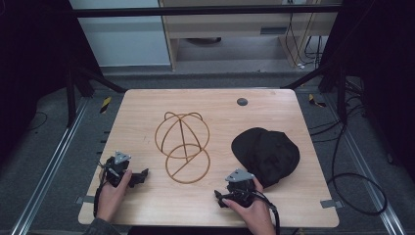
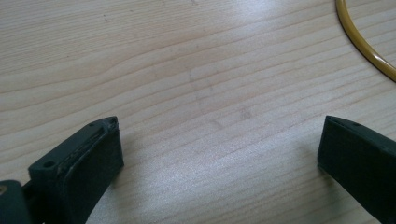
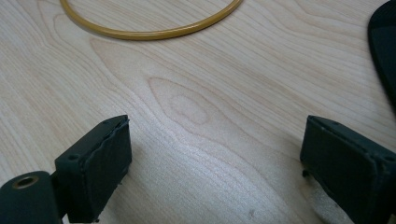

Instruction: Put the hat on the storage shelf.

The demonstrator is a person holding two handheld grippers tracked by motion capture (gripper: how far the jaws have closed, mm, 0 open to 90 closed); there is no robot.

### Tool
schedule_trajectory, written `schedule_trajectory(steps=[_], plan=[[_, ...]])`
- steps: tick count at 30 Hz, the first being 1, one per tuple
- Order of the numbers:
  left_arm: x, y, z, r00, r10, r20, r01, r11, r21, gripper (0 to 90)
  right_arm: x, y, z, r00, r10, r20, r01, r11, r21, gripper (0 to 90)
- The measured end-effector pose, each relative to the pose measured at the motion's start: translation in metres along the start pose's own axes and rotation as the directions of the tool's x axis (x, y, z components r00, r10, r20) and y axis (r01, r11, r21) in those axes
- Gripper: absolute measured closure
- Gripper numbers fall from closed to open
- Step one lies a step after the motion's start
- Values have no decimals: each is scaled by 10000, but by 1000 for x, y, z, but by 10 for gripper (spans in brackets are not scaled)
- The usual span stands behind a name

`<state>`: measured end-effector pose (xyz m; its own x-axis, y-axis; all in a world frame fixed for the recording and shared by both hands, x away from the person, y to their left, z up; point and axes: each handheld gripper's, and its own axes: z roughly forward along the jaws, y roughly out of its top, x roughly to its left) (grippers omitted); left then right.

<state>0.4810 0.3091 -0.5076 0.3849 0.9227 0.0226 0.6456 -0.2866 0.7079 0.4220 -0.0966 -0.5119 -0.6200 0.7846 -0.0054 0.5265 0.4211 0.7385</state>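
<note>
A golden wire hat stand (image 1: 182, 146) with a round base ring stands at the middle of the wooden table (image 1: 147, 105). To its right lies a black cap (image 1: 266, 154). My left gripper (image 1: 138, 176) rests near the front left, jaws pointing right toward the stand. It is open over bare wood in the left gripper view (image 2: 219, 135), where the base ring (image 2: 362, 44) curves in at the top right. My right gripper (image 1: 231, 190) sits near the front edge, just in front of the cap. It is open and empty (image 3: 217, 135), with the ring (image 3: 154, 33) ahead and the cap's edge (image 3: 385, 42) at right.
A small grey round plug (image 1: 242, 102) is set in the table near its far edge. Cables (image 1: 359, 188) loop on the floor to the right. Dark frame bars (image 1: 98, 78) rise at the far corners. A person's hands hold both grippers at the near edge.
</note>
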Motion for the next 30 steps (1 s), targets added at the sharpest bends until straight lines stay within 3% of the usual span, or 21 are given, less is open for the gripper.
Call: schedule_trajectory(steps=[2,6,9,10,13,14,15,19,21,30], plan=[[0,0,0,10000,-49,-3,49,10000,-30,0,1,3,1,10000,53,17,-54,9999,100,103],[-1,0,0,10000,-63,-8,63,10000,-25,0,6,17,-11,9992,-5,-398,6,10000,27,111],[-1,0,0,10000,-58,-13,58,10000,-31,0,6,41,-37,9972,-739,103,736,9970,249,112],[-1,0,0,10000,-63,-11,63,10000,-24,0,6,41,-37,9972,-739,103,736,9970,249,112],[-2,-1,0,10000,-63,-1,63,10000,-20,0,-3,58,-62,9908,-1181,666,1154,9924,435,109],[-2,-1,0,10000,-64,-1,64,10000,-22,0,-11,69,-79,9856,-1420,913,1361,9884,681,102],[-2,-1,0,10000,-62,6,62,10000,-28,0,-11,69,-79,9856,-1420,913,1361,9884,681,102],[-3,0,-1,10000,-28,15,28,10000,47,0,-32,84,-106,9807,-1506,1247,1352,9830,1238,98],[-3,0,-1,10000,-27,48,27,10000,41,0,-49,90,-120,9775,-1536,1446,1299,9784,1610,98],[-7,0,0,9997,147,195,-148,9999,36,0,-119,92,-146,9822,-684,1751,138,9553,2954,78]])
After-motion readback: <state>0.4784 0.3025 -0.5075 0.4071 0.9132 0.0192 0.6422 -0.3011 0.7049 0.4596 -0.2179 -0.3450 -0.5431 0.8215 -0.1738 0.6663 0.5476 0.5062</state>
